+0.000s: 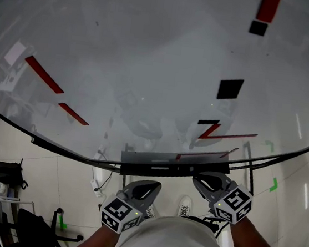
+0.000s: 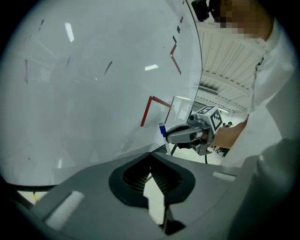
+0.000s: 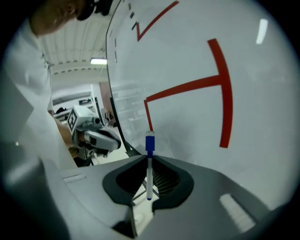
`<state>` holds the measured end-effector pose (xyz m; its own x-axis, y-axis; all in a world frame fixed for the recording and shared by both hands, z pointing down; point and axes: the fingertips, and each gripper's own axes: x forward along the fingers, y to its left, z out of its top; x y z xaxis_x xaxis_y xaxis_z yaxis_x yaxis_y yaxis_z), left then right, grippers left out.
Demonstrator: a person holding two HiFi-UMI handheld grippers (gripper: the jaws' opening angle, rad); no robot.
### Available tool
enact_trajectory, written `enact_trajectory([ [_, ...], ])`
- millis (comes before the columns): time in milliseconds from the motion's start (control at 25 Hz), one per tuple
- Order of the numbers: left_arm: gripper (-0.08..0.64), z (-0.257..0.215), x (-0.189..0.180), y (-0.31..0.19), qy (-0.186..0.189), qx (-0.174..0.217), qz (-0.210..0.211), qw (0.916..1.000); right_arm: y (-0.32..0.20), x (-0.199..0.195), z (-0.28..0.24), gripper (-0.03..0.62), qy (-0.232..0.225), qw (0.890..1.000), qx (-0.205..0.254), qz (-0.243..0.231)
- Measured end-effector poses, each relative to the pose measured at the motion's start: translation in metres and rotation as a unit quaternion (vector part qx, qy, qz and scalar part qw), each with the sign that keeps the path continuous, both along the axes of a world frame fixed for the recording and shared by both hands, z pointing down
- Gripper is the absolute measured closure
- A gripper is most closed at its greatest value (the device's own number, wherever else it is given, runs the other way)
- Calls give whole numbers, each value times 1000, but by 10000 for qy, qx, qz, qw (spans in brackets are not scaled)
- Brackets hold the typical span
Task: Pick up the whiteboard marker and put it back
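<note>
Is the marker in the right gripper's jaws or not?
In: the right gripper is shut on the whiteboard marker, blue end sticking out past the jaws.

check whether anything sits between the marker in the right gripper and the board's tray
Nothing visible does. The right gripper holds the marker close by the tray; the left gripper is off to the side.

Whiteboard (image 1: 150,64) with red lines (image 1: 44,75), black squares (image 1: 230,88), tiled floor (image 1: 53,175), black bag (image 1: 6,173)

Left hand-held gripper (image 2: 150,157): jaw tips together, nothing between them. At 1 o'clock, the right hand-held gripper (image 2: 169,136) grips a blue-capped whiteboard marker (image 2: 162,129) beside the red-lined whiteboard (image 2: 93,93).
</note>
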<state>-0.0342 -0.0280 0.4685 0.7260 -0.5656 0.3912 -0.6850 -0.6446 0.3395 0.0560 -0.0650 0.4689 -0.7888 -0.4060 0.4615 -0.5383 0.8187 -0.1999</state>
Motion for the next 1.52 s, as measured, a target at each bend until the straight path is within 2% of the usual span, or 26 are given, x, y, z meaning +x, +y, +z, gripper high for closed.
enact_trajectory([
  [80,543,-2,0,0,14,15,10,10000,0,0,-4,554,-323,9992,-227,84],
  [320,543,-5,-2,-1,43,48,-13,10000,4,-2,-11,555,-778,9954,-548,78],
  [600,543,-10,0,1,181,60,17,9998,9,-7,-23,555,-1683,9798,-1082,-67],
  [880,543,-17,7,1,413,157,170,9989,15,-9,-44,555,-2223,9681,-1138,-218],
  [1000,543,-29,10,2,682,281,276,9969,22,-12,-60,555,-2572,9598,-1037,-443],
  [1160,543,-46,15,6,1190,445,481,9907,29,-15,-69,555,-2653,9581,-886,-617],
  [1520,543,-48,14,7,1139,514,533,9907,26,-13,-69,555,-2629,9596,-845,-544],
])
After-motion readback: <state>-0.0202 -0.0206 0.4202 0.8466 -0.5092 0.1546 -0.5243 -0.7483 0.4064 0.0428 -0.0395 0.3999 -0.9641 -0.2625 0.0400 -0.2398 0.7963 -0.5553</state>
